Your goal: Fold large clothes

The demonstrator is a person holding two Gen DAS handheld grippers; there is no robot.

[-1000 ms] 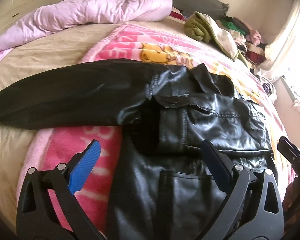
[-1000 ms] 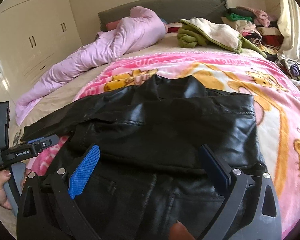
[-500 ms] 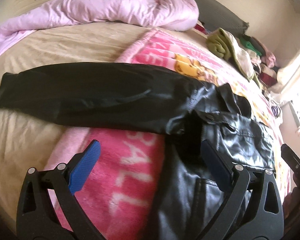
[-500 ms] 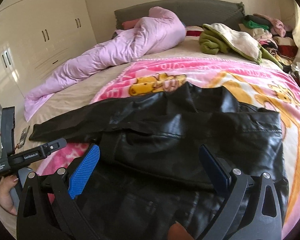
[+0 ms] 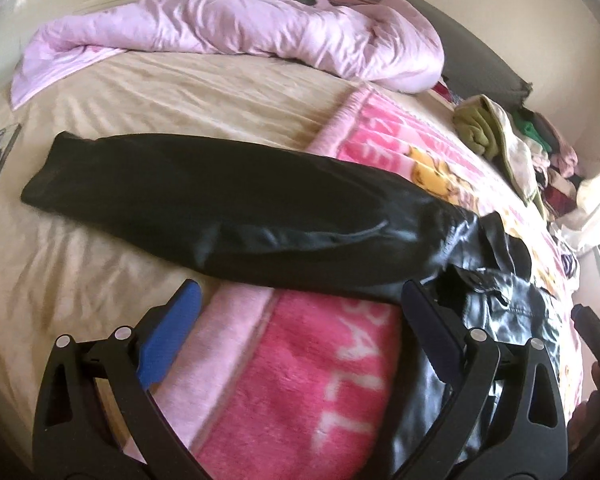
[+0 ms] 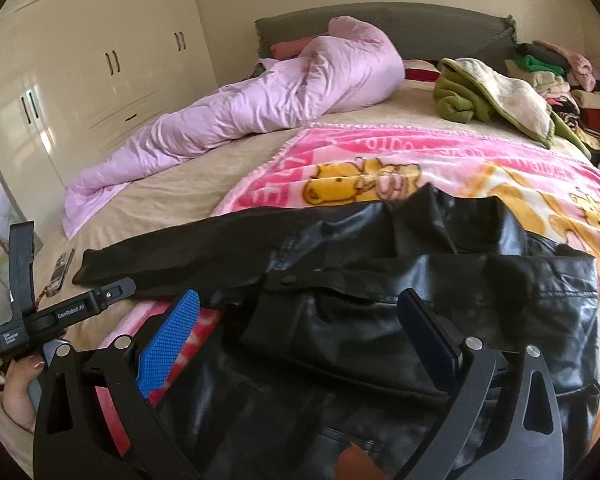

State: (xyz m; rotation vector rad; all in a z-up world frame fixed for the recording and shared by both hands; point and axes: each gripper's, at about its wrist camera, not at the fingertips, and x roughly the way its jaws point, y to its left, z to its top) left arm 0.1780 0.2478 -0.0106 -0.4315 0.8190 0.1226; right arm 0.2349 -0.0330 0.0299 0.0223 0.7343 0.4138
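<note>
Swung leftward, the left gripper (image 5: pixel 296 328) faces the jacket sleeve (image 5: pixel 204 204), jaws open like the right gripper's (image 6: pixel 300 328).

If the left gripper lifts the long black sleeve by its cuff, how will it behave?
The sleeve of the black leather-look jacket lies flat and limp, so it will probably droop. Its glossy surface looks smooth, so it may slip between the pads. It is still joined to the jacket body, so pulling may drag that too.
</note>
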